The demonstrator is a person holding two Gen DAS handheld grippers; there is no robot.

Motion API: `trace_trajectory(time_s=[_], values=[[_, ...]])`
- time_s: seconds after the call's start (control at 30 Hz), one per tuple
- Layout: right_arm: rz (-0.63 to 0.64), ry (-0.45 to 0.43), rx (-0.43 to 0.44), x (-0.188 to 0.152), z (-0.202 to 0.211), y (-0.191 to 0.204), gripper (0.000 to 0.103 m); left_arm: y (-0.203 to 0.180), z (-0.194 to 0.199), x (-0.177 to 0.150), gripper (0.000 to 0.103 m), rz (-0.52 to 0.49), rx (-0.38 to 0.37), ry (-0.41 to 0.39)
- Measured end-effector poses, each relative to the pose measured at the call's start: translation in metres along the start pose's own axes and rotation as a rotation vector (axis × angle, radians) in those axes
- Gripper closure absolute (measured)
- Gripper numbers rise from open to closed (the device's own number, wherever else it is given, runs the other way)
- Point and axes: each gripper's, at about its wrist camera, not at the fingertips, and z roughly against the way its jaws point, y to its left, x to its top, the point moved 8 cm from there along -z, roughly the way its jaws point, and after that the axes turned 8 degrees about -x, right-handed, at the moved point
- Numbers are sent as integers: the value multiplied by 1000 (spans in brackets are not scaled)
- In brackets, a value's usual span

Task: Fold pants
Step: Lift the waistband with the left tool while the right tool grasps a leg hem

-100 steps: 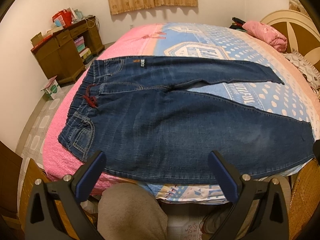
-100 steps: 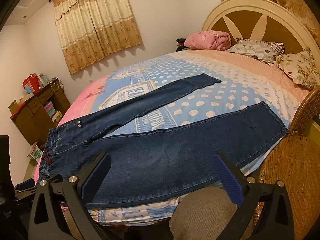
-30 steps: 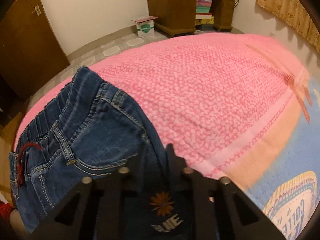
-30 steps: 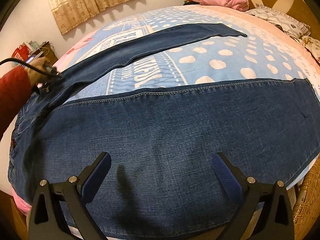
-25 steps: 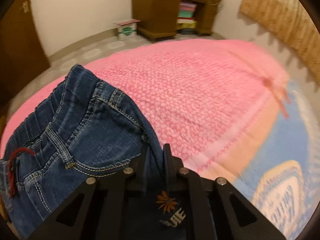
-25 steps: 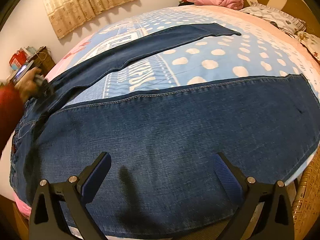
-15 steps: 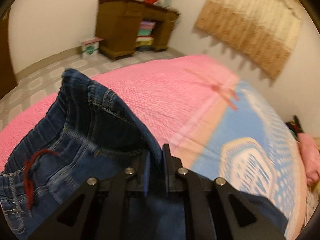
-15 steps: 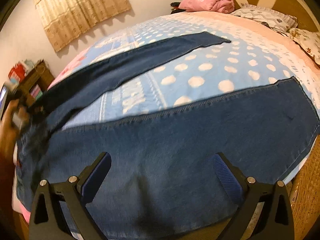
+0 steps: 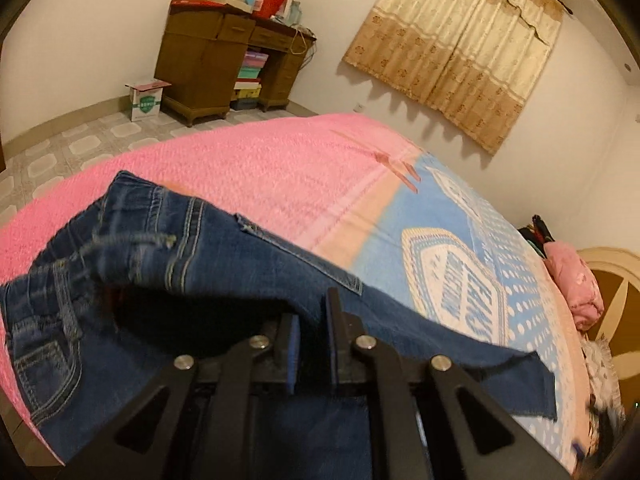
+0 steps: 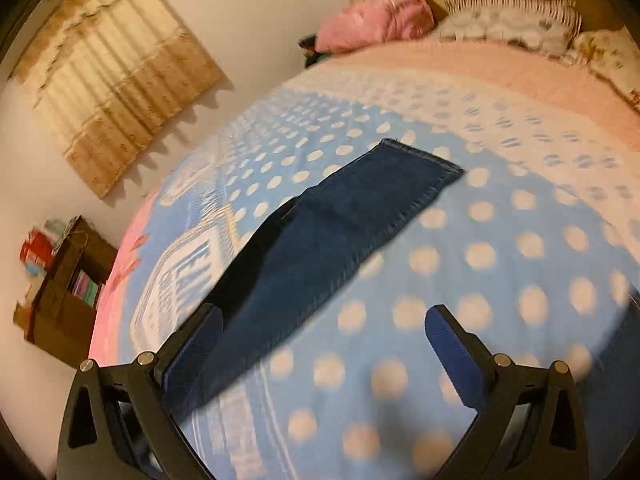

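Note:
Dark blue jeans lie on the bed. My left gripper is shut on the jeans at the far side of the waistband and holds that part lifted and folded over, so a dark hollow shows under it. In the right wrist view the far leg of the jeans runs away across the dotted blue cover, its hem near the middle of the bed. My right gripper is open and empty above the cover, its left finger over this leg.
The bed has a pink and blue dotted spread. A pink bundle and pillows lie at the headboard. A brown desk and a small box stand on the tiled floor beyond the bed.
My left gripper has lifted the waistband and carried it up and over, turning toward the head of the bed. My right gripper has moved forward over the bed to the far leg.

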Motion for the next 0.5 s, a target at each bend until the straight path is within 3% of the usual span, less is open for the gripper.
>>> trace_trajectory(time_s=[0.2,0.33,0.5], values=[[-108,70,-18,65,-86,15,2,12,11,-23,91,-27,-13,2],[-171,145,-37,83,-137,30,4,15,11,-29,91,-65,-18,-22],[-125,205,-104,84,-187,52,11,15,7,-28,91,-87,-15,-43]])
